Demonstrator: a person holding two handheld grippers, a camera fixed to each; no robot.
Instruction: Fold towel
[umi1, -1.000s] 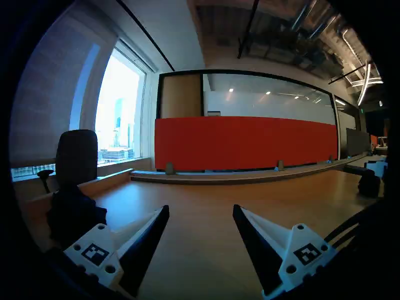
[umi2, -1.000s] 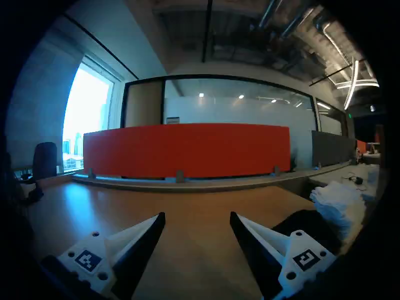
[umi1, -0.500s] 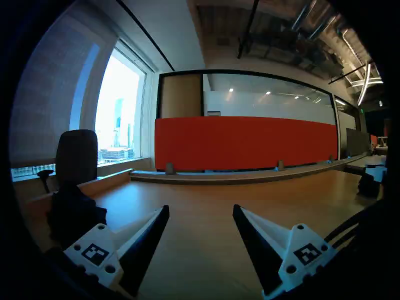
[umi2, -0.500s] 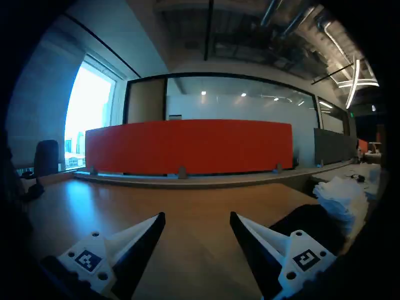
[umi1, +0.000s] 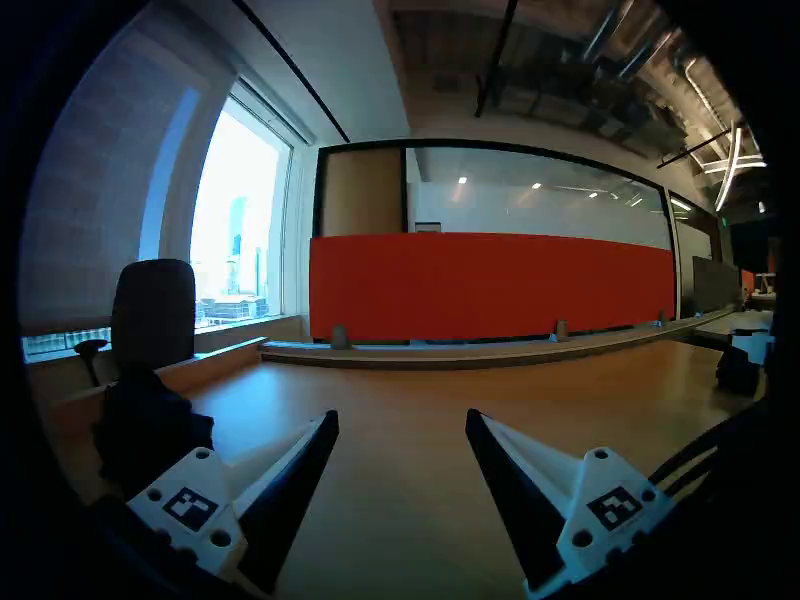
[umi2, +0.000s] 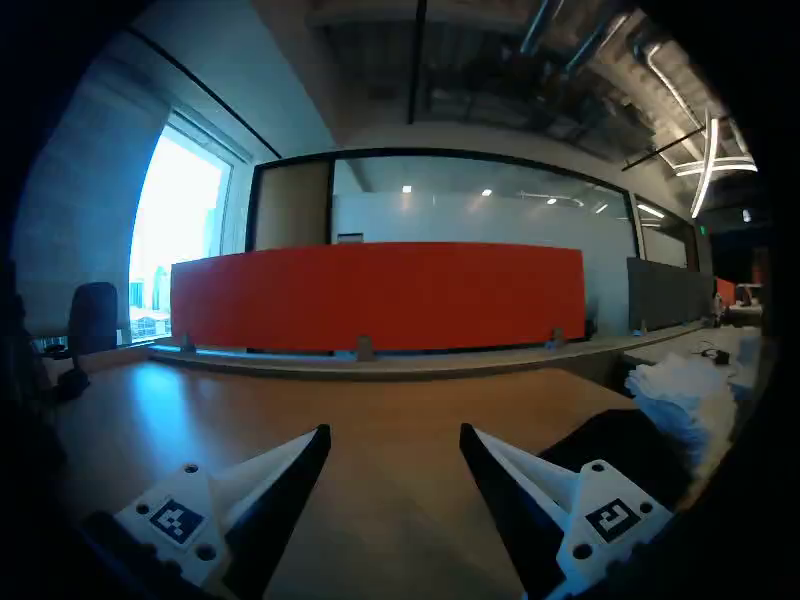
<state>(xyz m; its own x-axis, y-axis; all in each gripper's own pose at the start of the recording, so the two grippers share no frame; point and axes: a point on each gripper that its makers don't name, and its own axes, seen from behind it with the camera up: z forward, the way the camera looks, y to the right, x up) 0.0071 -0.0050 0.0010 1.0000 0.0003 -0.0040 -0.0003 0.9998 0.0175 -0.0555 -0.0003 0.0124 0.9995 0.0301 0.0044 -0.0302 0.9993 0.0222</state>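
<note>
Towels sit stacked at the right, so the right gripper and left gripper, fingers apart above the worktop, should swing there

Left gripper view: the dark bundle at near left is partly hidden behind a finger of the left gripper; its kind cannot be determined. The dark object at far right is cut off by the edge. Right gripper view: the white towel stack is cut off at right; the black cloth beside it is partly covered by a finger of the right gripper. The small items at far right cannot be identified.
</note>
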